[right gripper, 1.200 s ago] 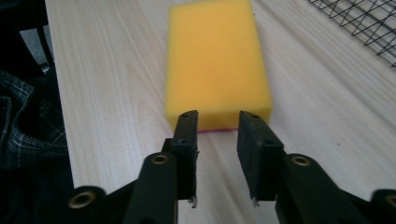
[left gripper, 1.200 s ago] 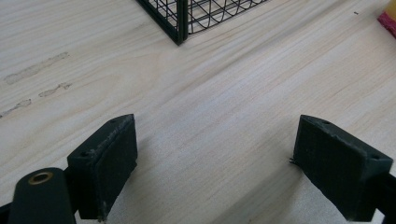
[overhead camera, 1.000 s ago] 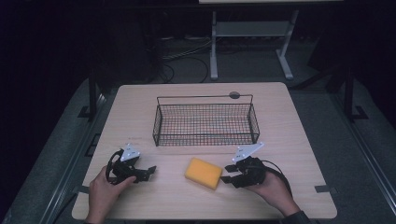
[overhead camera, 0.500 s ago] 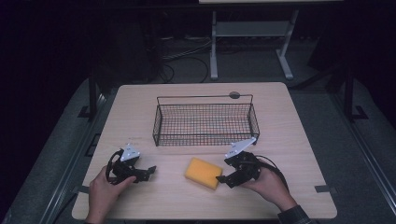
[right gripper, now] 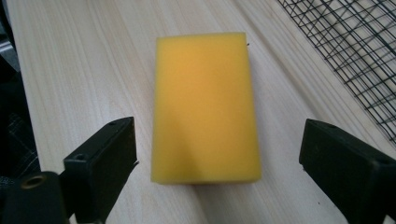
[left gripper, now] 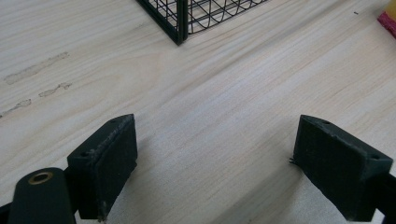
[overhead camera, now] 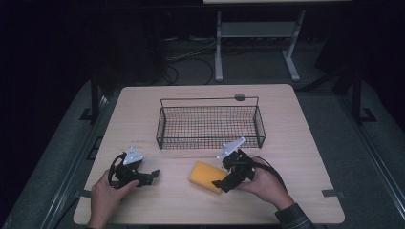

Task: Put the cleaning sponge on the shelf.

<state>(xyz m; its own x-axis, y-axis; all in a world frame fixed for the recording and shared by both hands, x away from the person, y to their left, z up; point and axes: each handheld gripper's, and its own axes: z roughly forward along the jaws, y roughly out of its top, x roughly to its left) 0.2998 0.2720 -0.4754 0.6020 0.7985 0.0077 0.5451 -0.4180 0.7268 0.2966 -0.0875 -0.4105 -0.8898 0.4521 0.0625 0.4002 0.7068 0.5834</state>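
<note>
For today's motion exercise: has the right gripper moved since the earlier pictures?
Yes. The right gripper has slid left, away from the basket's right end, to the sponge.

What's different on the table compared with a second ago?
The right gripper has swung in toward the yellow sponge; its open jaws now reach the sponge's near end in the right gripper view, gripping nothing yet. The sponge, the wire basket and the left gripper, open over bare table, stayed where they were.
</note>
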